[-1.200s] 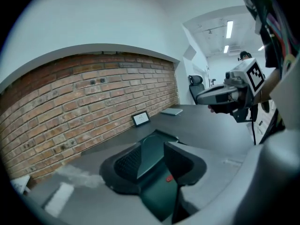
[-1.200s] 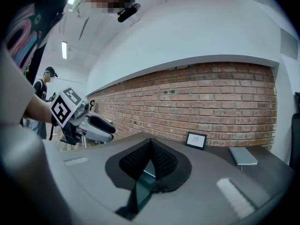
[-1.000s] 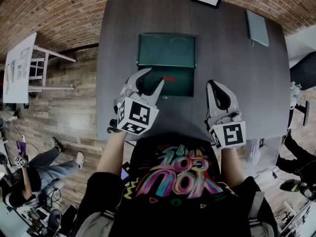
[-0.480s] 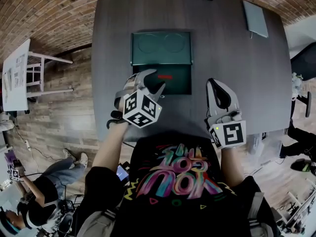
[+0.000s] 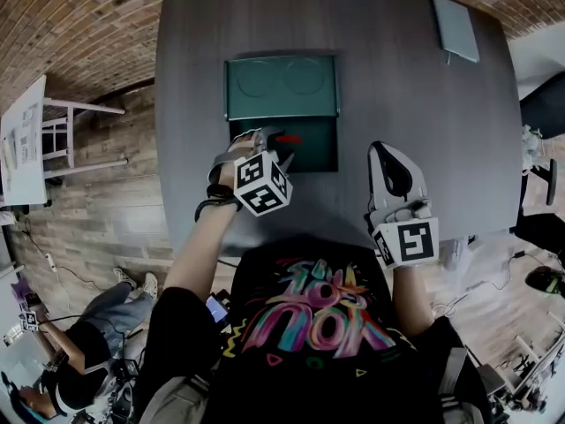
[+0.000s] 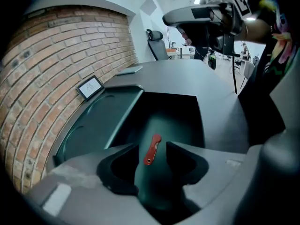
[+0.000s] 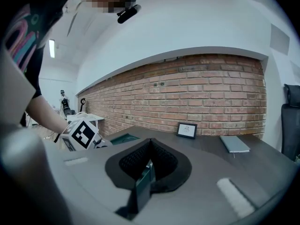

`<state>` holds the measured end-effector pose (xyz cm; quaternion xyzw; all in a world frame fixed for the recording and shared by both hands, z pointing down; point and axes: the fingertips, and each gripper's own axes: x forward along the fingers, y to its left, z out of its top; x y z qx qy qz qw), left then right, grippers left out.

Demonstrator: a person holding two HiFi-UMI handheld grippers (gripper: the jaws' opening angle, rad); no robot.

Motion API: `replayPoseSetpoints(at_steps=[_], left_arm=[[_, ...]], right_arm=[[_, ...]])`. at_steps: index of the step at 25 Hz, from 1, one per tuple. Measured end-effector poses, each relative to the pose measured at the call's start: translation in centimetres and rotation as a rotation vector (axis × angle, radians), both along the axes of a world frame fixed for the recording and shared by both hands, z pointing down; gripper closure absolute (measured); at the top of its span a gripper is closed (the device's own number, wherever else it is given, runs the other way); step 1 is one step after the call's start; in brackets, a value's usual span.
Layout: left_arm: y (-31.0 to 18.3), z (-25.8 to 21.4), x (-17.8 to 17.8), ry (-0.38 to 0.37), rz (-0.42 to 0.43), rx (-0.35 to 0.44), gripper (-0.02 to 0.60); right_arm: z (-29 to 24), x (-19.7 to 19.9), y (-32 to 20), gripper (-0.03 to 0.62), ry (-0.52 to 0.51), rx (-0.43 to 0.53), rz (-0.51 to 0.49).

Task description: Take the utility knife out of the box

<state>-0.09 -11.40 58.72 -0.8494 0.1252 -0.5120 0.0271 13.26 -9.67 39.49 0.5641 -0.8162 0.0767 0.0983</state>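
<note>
Above the open box [image 5: 320, 153], left gripper [image 5: 270, 148], jaws just opening wide, red knife [image 6: 152, 149] lying untouched between them; right gripper [image 7: 149, 146] clenched, empty

**Black tee, grey grippers**

The person wears a black short-sleeved T-shirt [image 5: 318, 316] with bright multicoloured lettering, and a dark wristband [image 5: 210, 207]. The left gripper [image 5: 272, 147] and right gripper [image 5: 386, 148] are pale grey shells with black-lined jaws and black-and-white square markers.
</note>
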Motion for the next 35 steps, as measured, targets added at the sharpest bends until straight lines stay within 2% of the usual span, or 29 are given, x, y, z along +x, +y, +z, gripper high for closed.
replayPoseSetpoints(at_steps=[10,20,31,34,35], left_arm=[[-0.1,2.4,0.4,-0.050,0.029,-0.063,0.407],[0.1,2.6,0.5,-0.014,0.007,-0.206,0.410],[0.1,2.6,0.4,-0.008,-0.007,-0.213,0.420],[0.5,2.5,0.4,-0.015,0.018,-0.204,0.453],[0.8,2.5,0.5,-0.022,0.035,-0.194,0.483]], right_arm=[[1.0,0.2,-0.4,0.594,-0.006,-0.022,-0.004],[1.9,1.0,-0.6,0.594,-0.015,-0.055,0.006],[1.8,0.9,-0.7,0.594,-0.012,-0.054,0.019],[1.8,0.7,-0.6,0.594,-0.011,-0.054,0.019],[1.7,0.7,-0.6,0.594,-0.010,-0.054,0.019]])
